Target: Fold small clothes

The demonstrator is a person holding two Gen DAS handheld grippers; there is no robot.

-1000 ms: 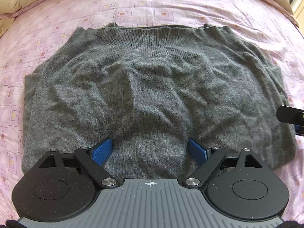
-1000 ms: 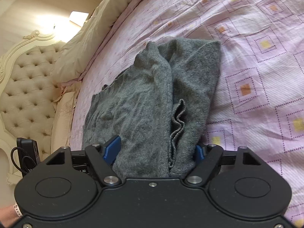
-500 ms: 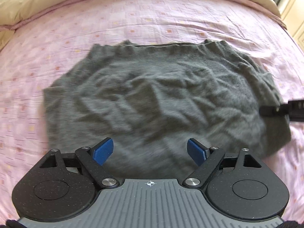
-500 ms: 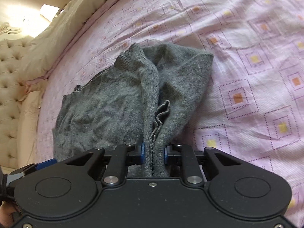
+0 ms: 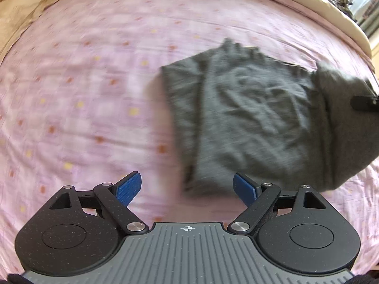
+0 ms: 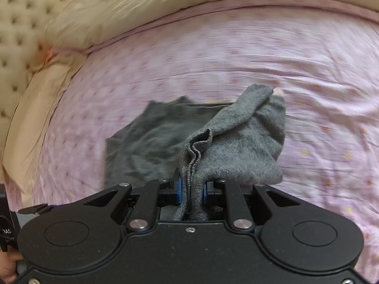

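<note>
A grey knitted sweater (image 5: 255, 113) lies partly folded on the pink patterned bedsheet (image 5: 83, 94), blurred by motion. My left gripper (image 5: 187, 189) is open, held above the sheet at the sweater's near left corner, with nothing between its blue pads (image 5: 129, 188). In the right wrist view my right gripper (image 6: 191, 188) is shut on a bunched ribbed edge of the sweater (image 6: 236, 146), which it lifts off the bed. The rest of the sweater lies flat behind it. The tip of the right gripper (image 5: 364, 103) shows at the right edge of the left wrist view.
Cream pillows (image 6: 142, 16) and a tufted headboard (image 6: 19, 23) line the far side of the bed. A beige quilt edge (image 5: 308, 7) runs along the top right in the left wrist view. A hand (image 6: 9, 267) shows at the lower left corner.
My right gripper closed on the sweater's edge and has pulled it up and across. My left gripper drew back and to the left, off the sweater, staying open.
</note>
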